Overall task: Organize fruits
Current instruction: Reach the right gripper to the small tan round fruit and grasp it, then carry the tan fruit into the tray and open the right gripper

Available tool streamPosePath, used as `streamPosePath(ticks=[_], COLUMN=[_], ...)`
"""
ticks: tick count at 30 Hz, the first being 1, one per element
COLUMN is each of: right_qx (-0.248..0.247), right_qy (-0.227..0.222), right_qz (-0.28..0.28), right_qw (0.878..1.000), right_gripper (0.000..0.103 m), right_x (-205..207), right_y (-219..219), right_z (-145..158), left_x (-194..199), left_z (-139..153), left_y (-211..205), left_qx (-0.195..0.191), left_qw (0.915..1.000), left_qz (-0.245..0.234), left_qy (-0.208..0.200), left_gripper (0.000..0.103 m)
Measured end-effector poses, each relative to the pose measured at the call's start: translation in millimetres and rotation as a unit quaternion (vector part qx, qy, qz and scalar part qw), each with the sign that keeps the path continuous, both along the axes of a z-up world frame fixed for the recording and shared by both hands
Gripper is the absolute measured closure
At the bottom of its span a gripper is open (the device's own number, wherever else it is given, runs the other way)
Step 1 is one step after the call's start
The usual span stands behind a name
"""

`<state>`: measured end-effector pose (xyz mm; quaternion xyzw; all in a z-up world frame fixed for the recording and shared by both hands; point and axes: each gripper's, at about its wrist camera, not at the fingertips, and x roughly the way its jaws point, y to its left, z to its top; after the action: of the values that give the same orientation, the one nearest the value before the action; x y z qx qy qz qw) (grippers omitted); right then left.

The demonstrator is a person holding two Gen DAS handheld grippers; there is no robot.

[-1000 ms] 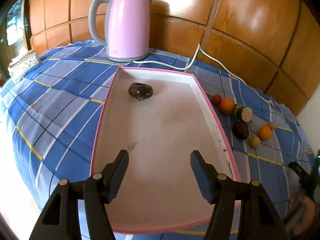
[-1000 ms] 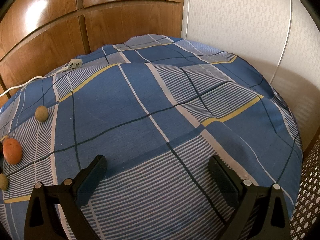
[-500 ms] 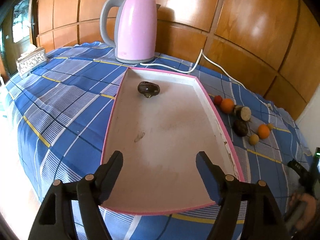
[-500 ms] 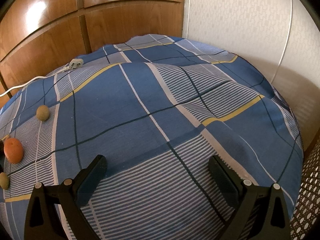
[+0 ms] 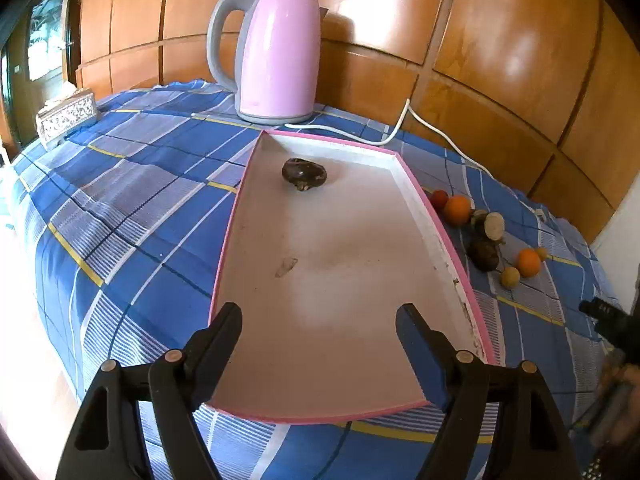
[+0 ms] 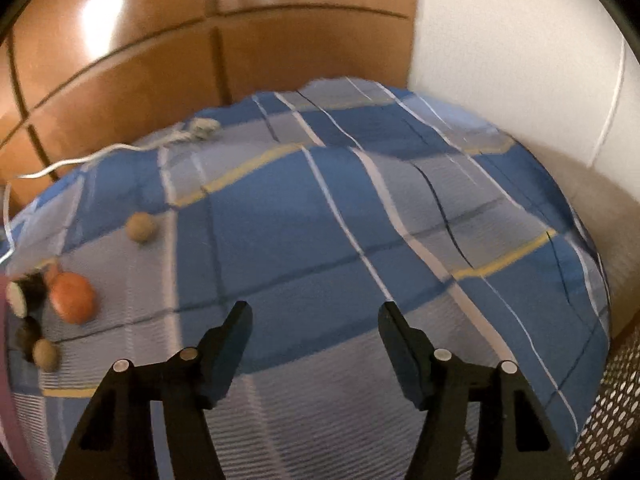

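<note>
While the left wrist view alone shows one tray (image 5: 436, 216) holding one dark fruit (image 5: 304, 173), both grippers' jaws hold nothing: left gripper (image 5: 319, 322) opening, right gripper (image 6: 315, 318) closing

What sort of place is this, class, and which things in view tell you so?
Probably a room in a home. A pink electric kettle stands on a table under a blue checked cloth, with wooden cabinet panels behind, and small fruits lie beside a pink-rimmed tray.

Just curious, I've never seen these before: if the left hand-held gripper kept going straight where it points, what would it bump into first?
Probably the white floor of the pink-edged tray; its opening jaws hold nothing.
</note>
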<state>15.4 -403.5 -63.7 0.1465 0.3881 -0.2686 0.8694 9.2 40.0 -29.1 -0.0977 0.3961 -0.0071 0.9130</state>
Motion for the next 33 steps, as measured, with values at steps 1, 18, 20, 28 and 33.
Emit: streamPosePath(ticks=[1,18,20,28,33], right_qx=[0.004,0.039,0.037,0.037,0.025], right_qy=[-0.003,-0.013,-0.004,0.051,0.024], right_qz=[0.01,0.114,0.115,0.118,0.136], right_qw=[1.0,0.993,0.993,0.991,0.99], right_gripper=[0.037,0.042,0.042,0.077,0.077], right_x=[3.6,91.9,106.6,144.3,133.8], right_y=[3.3,50.6,54.8,53.2,58.2], right_z=[2.3,23.8,20.9,-7.7,11.8], left_x=[-0.1,-7.5,-7.1,-3.8,-2.6], left_z=[0.1,-0.5,-4.1,-10.8,-12.9], left_y=[0.8,42.8,47.1,51.4,47.8], left_qx=[-0.001,-0.006,-0.007,-0.011,-0.012], left_qw=[1.0,0.994,0.9929,0.9915,0.9923], left_qz=[0.002,0.109,0.119,0.129,0.121], left_qy=[-0.001,-0.004,0.003,0.016,0.02], left_gripper=[0.023,0.015,0.015,0.014,0.014])
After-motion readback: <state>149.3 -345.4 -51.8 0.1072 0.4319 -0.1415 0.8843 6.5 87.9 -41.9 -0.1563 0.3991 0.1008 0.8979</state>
